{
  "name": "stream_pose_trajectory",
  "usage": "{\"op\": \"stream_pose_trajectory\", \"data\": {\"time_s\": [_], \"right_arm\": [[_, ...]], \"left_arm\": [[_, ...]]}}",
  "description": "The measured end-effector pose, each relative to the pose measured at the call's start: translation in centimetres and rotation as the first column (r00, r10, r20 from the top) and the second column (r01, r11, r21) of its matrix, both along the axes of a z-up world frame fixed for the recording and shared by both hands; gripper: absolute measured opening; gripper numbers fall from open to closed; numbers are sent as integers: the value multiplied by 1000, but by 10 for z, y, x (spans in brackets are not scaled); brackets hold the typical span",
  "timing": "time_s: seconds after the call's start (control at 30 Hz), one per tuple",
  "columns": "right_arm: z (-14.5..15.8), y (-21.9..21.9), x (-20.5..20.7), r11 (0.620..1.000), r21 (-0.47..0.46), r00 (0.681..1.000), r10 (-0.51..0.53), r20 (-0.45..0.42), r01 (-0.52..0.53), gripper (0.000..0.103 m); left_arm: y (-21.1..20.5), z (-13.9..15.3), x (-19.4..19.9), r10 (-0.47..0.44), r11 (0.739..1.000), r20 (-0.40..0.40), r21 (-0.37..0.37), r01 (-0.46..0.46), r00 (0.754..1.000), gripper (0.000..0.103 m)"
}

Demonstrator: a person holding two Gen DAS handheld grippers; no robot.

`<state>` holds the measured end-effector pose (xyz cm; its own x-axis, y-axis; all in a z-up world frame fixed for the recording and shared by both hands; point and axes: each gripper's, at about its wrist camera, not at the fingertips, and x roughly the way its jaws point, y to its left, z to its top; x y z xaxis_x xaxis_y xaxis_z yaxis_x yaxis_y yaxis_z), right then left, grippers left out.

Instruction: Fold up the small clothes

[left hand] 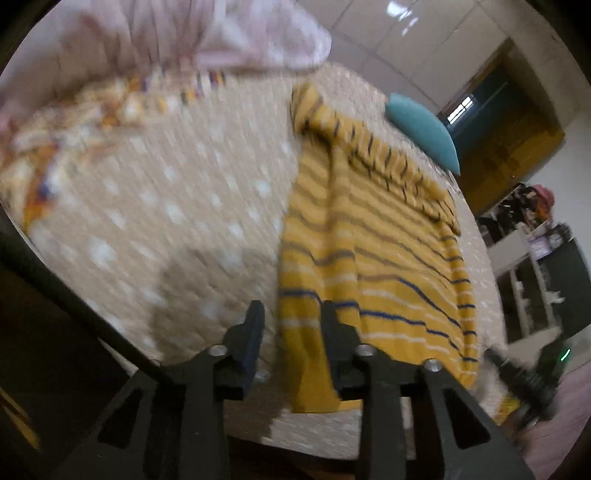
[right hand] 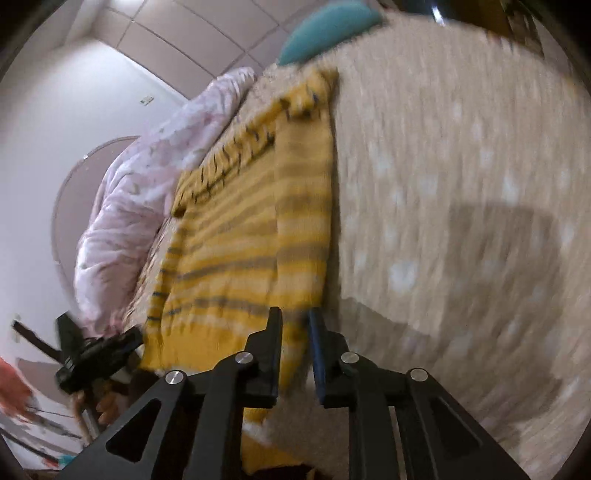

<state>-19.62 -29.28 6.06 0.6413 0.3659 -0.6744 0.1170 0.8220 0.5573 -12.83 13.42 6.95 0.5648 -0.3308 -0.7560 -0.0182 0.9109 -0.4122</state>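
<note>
A yellow garment with dark and white stripes [left hand: 388,258] [right hand: 240,240] lies spread flat on the beige dotted bed cover [left hand: 166,221] [right hand: 461,184], one side folded over lengthwise. My left gripper [left hand: 293,325] hovers over its near left edge with the jaws apart; the cloth shows in the gap and neither pad presses on it. My right gripper [right hand: 295,332] hangs over the near right corner, its jaws a narrow gap apart, with cloth behind them and nothing pinched. Both views are motion-blurred. The left gripper [right hand: 96,354] also appears in the right wrist view, held by a hand.
A pink quilt [left hand: 221,33] [right hand: 147,177] is bunched along the far side of the bed. A teal pillow [left hand: 421,129] [right hand: 325,26] lies beyond the garment. Another patterned orange and white garment [left hand: 74,122] lies at the left. Shelves [left hand: 535,258] stand past the bed's right edge.
</note>
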Motion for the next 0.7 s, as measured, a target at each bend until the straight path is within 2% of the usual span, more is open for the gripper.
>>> {"op": "stream_pose_trajectory", "data": {"time_s": [0.07,0.2,0.3,0.43,0.53,0.57,0.63,0.67,0.7], "right_arm": [[17,-3,26,1000,-30,999,-4,32,5,29],[47,2,101,992,-123,994,-18,106,31,55],[50,7,172,987,-153,994,-35,101,50,56],[31,1,247,977,-199,997,-75,19,77,56],[12,-5,282,980,-173,994,-104,-23,99,56],[5,-7,290,987,-139,996,-88,-29,83,56],[-3,-1,300,994,-104,998,-40,-53,34,33],[-7,3,305,995,-98,997,-2,-77,-6,4],[-8,7,307,994,-97,995,38,-89,-46,2]], "left_arm": [[3,17,-5,9,999,68,41,-12,998,54],[-3,36,-1,-7,997,145,77,-4,989,66],[-12,38,6,-33,995,172,99,16,984,70],[-25,28,18,-68,994,138,98,55,988,70],[-25,22,26,-61,995,118,88,51,991,70],[-24,21,30,-56,995,114,86,46,992,70],[-23,18,36,-46,995,107,89,36,993,70],[-23,16,39,-41,995,102,90,31,994,70],[-22,14,43,-37,996,96,90,28,995,70]]}}
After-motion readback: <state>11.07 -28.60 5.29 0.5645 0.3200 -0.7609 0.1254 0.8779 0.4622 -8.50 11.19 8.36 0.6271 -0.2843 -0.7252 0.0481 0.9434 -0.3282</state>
